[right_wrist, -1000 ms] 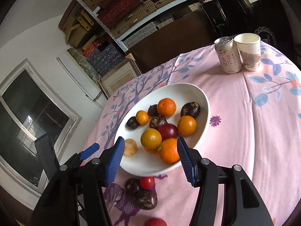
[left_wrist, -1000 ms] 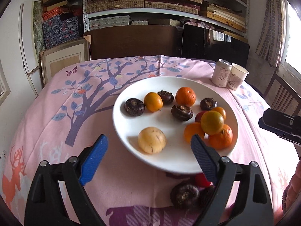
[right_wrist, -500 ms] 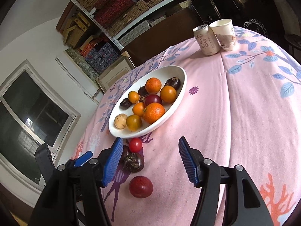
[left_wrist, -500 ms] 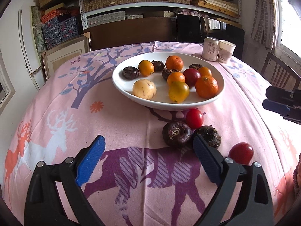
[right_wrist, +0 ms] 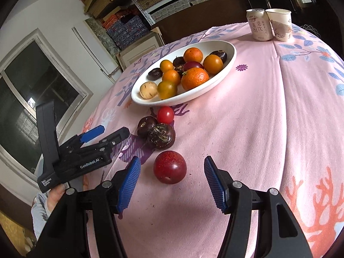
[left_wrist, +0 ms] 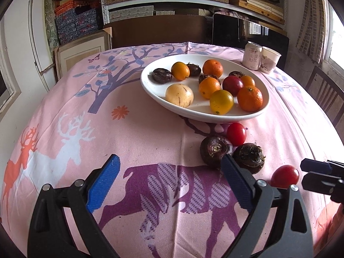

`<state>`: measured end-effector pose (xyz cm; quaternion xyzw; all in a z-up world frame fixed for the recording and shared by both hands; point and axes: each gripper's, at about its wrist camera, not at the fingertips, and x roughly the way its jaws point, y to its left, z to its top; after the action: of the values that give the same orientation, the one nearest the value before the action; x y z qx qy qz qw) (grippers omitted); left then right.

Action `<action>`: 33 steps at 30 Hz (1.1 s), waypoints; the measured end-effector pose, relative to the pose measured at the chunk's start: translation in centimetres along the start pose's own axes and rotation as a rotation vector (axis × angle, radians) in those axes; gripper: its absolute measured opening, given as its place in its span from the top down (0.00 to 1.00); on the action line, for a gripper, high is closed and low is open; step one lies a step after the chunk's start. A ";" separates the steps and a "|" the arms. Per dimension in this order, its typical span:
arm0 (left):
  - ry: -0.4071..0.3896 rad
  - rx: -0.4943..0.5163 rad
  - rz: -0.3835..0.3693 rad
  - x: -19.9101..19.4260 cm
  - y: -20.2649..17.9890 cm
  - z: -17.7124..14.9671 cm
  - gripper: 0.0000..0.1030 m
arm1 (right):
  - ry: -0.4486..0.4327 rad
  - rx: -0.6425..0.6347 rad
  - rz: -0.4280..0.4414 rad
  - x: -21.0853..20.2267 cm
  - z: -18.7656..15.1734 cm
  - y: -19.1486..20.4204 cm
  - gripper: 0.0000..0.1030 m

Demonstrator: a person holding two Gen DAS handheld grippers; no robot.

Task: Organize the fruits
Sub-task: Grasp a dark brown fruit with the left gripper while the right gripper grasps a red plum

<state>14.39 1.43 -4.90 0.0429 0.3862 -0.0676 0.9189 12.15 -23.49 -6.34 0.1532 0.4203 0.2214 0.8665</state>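
Note:
A white plate (left_wrist: 150, 86) (right_wrist: 232, 53) holds oranges, dark water chestnuts, a red plum and a pale yellow fruit. In front of it on the pink cloth lie a cherry tomato (left_wrist: 236, 133) (right_wrist: 165, 114), two dark water chestnuts (left_wrist: 216, 150) (right_wrist: 160, 136) and a red plum (left_wrist: 284, 176) (right_wrist: 169, 167). My right gripper (right_wrist: 172, 181) is open, its pads on either side of the red plum, not touching it. My left gripper (left_wrist: 169, 185) is open and empty, low over the cloth, left of the chestnuts.
A drink can (left_wrist: 252, 56) (right_wrist: 259, 24) and a paper cup (left_wrist: 269, 60) (right_wrist: 279, 23) stand at the table's far right. A wooden chair (left_wrist: 324, 94) is at the right edge. Shelves of boxes line the back wall.
Both grippers have pulled back from the plate and come lower. The right gripper has come up to the red plum, which now sits between its pads.

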 end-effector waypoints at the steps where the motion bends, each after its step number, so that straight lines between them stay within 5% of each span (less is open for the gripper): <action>1: 0.002 0.001 0.002 0.0 0.0 0.0 0.10 | 0.007 -0.017 -0.008 0.2 -0.2 0.3 0.40; 13: 0.009 0.059 -0.011 0.2 -1.4 -0.4 0.10 | 0.054 -0.107 -0.061 2.1 -0.9 1.7 0.63; 31: 0.077 0.097 -0.035 3.5 -2.4 1.3 0.07 | -0.023 0.042 -0.033 0.0 0.3 -1.2 0.64; 33: 0.077 0.114 0.019 3.1 -1.9 0.7 0.07 | -0.028 0.053 -0.031 0.0 0.4 -1.4 0.64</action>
<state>16.73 -0.81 -6.64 0.1011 0.4162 -0.0792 0.9002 12.79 -24.73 -6.70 0.1729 0.4160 0.1944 0.8713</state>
